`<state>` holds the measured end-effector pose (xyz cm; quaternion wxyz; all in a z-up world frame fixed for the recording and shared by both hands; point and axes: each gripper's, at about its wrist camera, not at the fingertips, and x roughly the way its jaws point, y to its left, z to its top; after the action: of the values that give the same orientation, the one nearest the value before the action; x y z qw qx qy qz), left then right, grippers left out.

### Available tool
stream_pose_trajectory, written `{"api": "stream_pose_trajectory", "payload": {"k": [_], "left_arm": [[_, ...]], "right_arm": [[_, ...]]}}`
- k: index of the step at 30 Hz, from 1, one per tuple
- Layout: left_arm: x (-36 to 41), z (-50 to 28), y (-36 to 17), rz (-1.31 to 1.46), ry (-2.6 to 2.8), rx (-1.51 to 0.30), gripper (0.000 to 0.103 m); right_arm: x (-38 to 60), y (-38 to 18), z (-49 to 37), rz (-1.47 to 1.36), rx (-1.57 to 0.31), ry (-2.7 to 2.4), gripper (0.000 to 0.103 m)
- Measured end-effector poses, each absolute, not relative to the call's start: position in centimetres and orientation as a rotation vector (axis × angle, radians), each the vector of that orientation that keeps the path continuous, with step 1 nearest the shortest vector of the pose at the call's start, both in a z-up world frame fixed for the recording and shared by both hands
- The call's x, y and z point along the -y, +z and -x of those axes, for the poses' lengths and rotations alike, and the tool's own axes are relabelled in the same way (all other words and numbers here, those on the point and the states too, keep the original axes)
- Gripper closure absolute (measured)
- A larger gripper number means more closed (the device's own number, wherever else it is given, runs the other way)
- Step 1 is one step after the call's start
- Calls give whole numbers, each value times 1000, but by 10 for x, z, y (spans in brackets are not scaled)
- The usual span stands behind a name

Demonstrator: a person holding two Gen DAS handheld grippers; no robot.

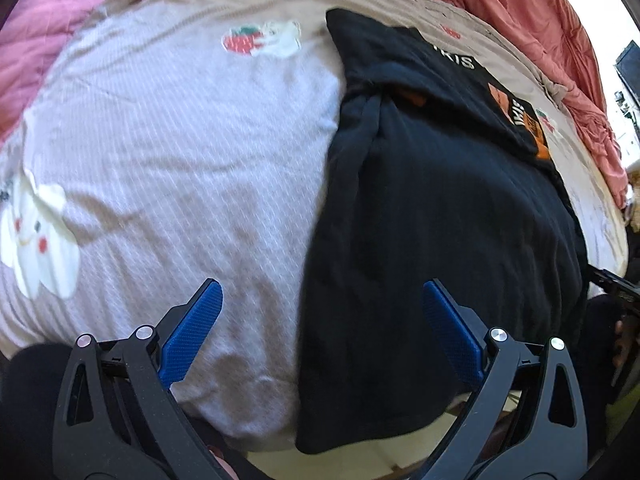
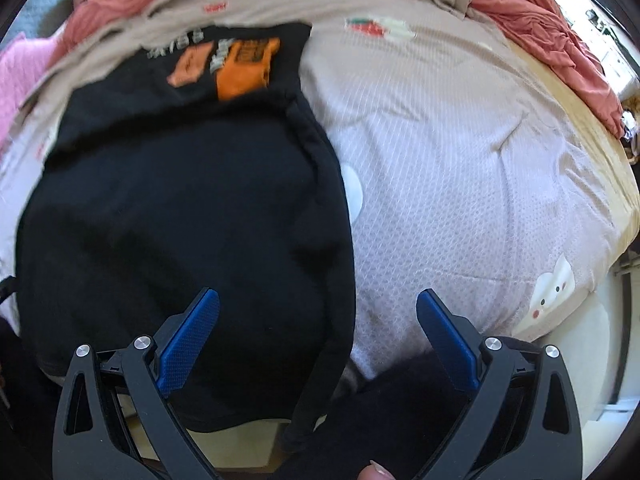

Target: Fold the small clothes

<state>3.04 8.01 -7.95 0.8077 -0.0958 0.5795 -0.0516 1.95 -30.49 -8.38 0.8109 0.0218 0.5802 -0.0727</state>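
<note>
A black shirt [image 1: 432, 216] with an orange and white print lies partly folded on the bed, its near hem hanging over the bed's front edge. In the right wrist view the same black shirt [image 2: 180, 208] fills the left half, print at the far end. My left gripper [image 1: 322, 300] is open above the shirt's left edge, nothing between its blue pads [image 1: 192, 336]. Over the shirt's right edge my right gripper [image 2: 318, 308] stands open too, holding nothing.
The bed is covered by a pale sheet [image 1: 180, 152] with strawberry and bunny prints. A salmon-red quilt [image 2: 520, 12] is bunched along the far side, a pink blanket [image 1: 36, 40] at far left. A fingertip [image 2: 376, 472] shows at the bottom edge.
</note>
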Motion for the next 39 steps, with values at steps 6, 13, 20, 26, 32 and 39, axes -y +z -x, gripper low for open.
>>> {"api": "stream_pose_trajectory", "payload": {"k": [6,13,20,26,32,39], "left_arm": [[-66,-23,-82,174,-169,-1251,9],[-57,-23,-81,181,-213,-1237,43],[-68,-24,-87,259,-206,-1254,50],[-63,-26,-85,235,-179,-1238,76],[-70,-23,-76,251,-185,-1208,100],[-58,-19,-75,194,-200,-1205,95]], "right_arm": [[313,-100,-20,-111,-1308,-123,62],[326,-83,-8,-214,-1222,-86,93],[340,-94,-9,-284,-1288,-112,90],[338,-96,-14,-306,-1295,-68,91],[333,-71,-9,-356,-1162,90,93],[340,-80,-16,-381,-1211,47,90]]}}
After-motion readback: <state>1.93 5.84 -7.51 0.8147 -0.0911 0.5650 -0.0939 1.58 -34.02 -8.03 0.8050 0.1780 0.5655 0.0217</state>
